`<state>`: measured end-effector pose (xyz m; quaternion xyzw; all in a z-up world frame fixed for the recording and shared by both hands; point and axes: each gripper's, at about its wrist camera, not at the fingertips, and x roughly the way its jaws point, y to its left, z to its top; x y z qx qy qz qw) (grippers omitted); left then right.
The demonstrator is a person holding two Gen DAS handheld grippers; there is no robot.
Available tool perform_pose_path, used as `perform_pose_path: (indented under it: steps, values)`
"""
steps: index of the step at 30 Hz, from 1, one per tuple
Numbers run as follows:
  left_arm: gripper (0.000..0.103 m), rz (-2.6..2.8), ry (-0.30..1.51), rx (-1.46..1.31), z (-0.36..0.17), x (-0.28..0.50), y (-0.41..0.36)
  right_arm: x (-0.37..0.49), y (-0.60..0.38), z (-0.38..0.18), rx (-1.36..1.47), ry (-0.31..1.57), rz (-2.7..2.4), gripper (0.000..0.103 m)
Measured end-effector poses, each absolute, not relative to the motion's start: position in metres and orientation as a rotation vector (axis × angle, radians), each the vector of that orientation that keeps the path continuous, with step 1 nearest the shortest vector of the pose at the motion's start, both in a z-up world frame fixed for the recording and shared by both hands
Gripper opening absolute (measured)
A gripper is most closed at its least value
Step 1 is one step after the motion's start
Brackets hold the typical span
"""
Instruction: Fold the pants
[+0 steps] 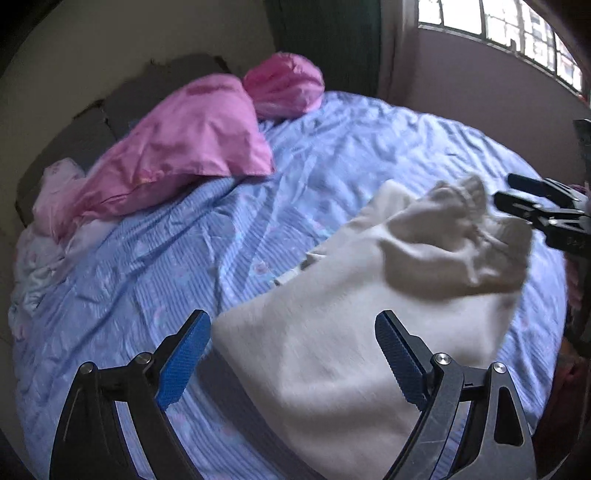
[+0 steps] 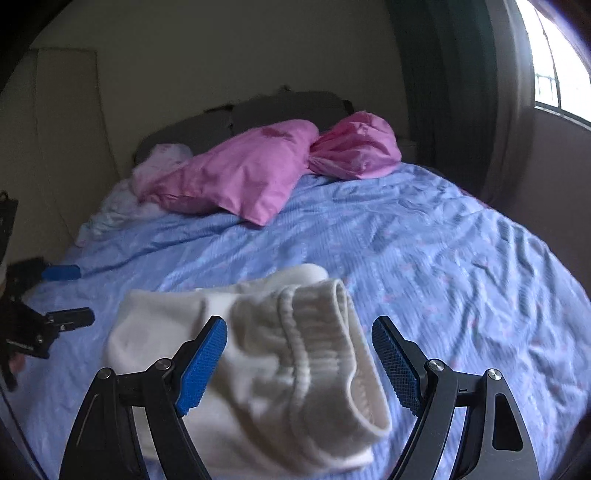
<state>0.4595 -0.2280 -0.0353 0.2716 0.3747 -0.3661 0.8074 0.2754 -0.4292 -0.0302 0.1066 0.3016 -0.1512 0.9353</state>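
Observation:
White pants (image 1: 369, 295) lie folded in a loose heap on the blue bedsheet (image 1: 184, 258). Their ribbed waistband (image 2: 317, 332) is turned up toward the right wrist camera. My left gripper (image 1: 291, 350) hovers open over the near end of the pants, with nothing between its pads. My right gripper (image 2: 299, 358) is open above the waistband end of the pants (image 2: 258, 350), and its pads do not touch the cloth. Each gripper also shows in the other's view: the right gripper (image 1: 513, 192) past the far end of the pants, the left gripper (image 2: 70, 295) at the left edge.
Two pink pillows (image 1: 192, 140) (image 1: 284, 85) and a pale crumpled cloth (image 1: 48, 229) lie at the head of the bed. A grey headboard (image 2: 288, 107) stands behind them. A window (image 1: 498, 26) and a dark curtain (image 1: 325, 48) are at the right.

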Motion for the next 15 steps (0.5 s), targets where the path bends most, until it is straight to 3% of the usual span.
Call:
perform_pose_path:
  steps: [5,15]
  values:
    - [0.091,-0.778,0.812,0.472,-0.053,0.462,-0.238,0.284,-0.468,-0.043,0.364,0.648,-0.326,0.082]
    - [0.09,-0.706,0.771,0.346,-0.101,0.375,-0.228,0.309,-0.511,-0.075,0.4,0.81,-0.178,0.08]
